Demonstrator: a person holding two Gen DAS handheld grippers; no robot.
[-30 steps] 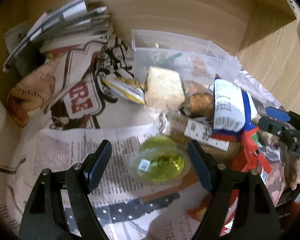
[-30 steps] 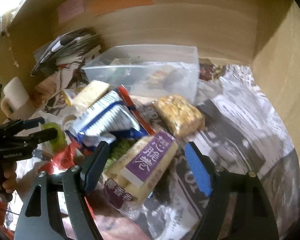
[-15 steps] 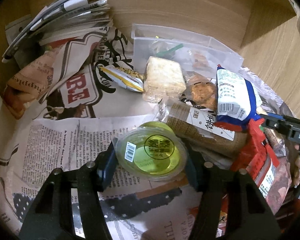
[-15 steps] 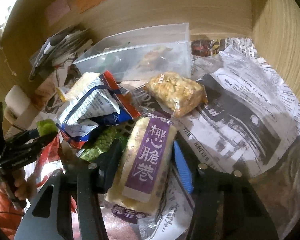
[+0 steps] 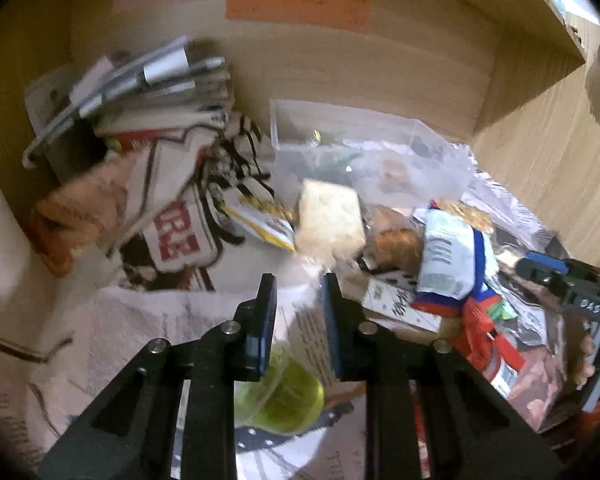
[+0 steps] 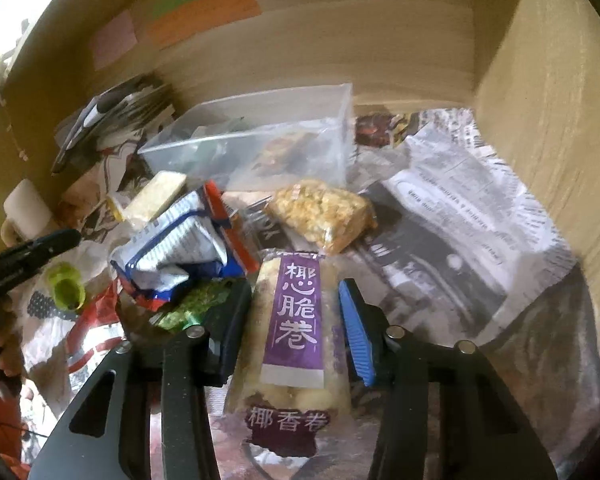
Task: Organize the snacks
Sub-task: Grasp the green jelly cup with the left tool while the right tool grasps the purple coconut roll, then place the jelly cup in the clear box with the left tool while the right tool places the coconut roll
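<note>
My left gripper [image 5: 297, 292] has its jaws close together with nothing between the tips. A green jelly cup [image 5: 282, 394] lies on its side on the newspaper below and behind the fingers, loose. It also shows in the right wrist view [image 6: 66, 286]. My right gripper [image 6: 296, 312] is shut on a purple-labelled roll pack [image 6: 296, 328], held lengthwise between the fingers. A clear plastic box [image 6: 256, 144] stands behind the snack pile and holds some snacks; it also shows in the left wrist view [image 5: 364, 144].
Loose snacks lie on newspaper: a blue-white bag [image 6: 176, 244], a puffed rice bar [image 6: 324, 214], a pale cracker block [image 5: 330, 220], a red packet [image 5: 488, 332]. Stacked magazines [image 5: 148, 84] lean at back left. Wooden walls [image 6: 548, 92] close in the back and right.
The left gripper closed past the jelly cup, which slipped out and dropped onto its side beneath the fingers. The right gripper stayed shut on the roll pack and lifted it slightly.
</note>
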